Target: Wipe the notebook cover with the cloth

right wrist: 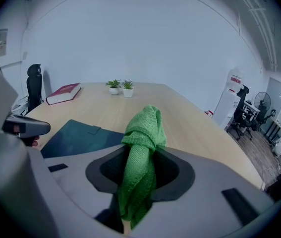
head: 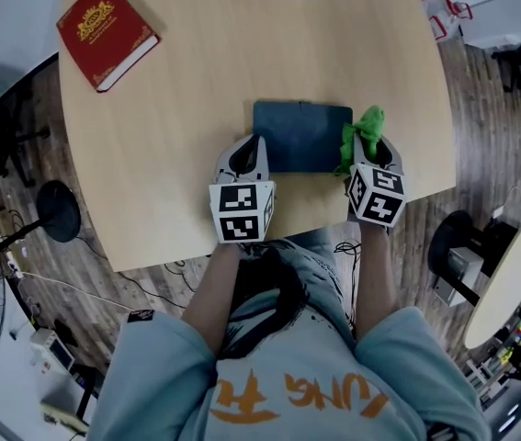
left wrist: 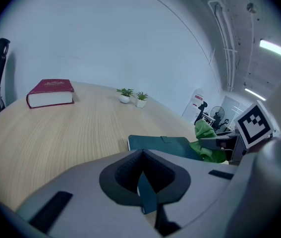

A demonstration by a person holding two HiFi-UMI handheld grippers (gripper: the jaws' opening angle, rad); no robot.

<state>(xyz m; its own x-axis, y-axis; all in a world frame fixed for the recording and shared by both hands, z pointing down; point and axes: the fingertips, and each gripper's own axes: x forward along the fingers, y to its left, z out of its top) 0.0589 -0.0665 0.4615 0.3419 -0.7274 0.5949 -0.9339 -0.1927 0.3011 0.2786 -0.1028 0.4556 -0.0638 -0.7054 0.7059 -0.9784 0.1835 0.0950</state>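
Nearest in the head view is the person's pale shirt (head: pixel 269 389), at the bottom of the frame. Above it, in the centre, the dark notebook (head: pixel 301 136) lies flat on the wooden table (head: pixel 186 108). Nothing presses on the notebook, so I think a wiping push can slide it over the smooth wood. Both forearms reach forward side by side. The left gripper (head: pixel 251 147) is at the notebook's left edge and the right gripper (head: pixel 370 143) is at its right edge.

In the left gripper view, the fingers are pressed together, and I cannot name the thin dark strip at their seam. The notebook (left wrist: pixel 162 145) lies ahead at centre right, apart from them, so this gripper cannot steady it now. It points low along the table.

In the right gripper view, the fingers pinch the green cloth (right wrist: pixel 142 133). It stands up as a bunch above them at the frame's centre. Because little cloth shows in front, the hard tips may touch the cover first, or the cloth may slip out. This gripper also points forward, with the notebook (right wrist: pixel 76 138) at lower left.
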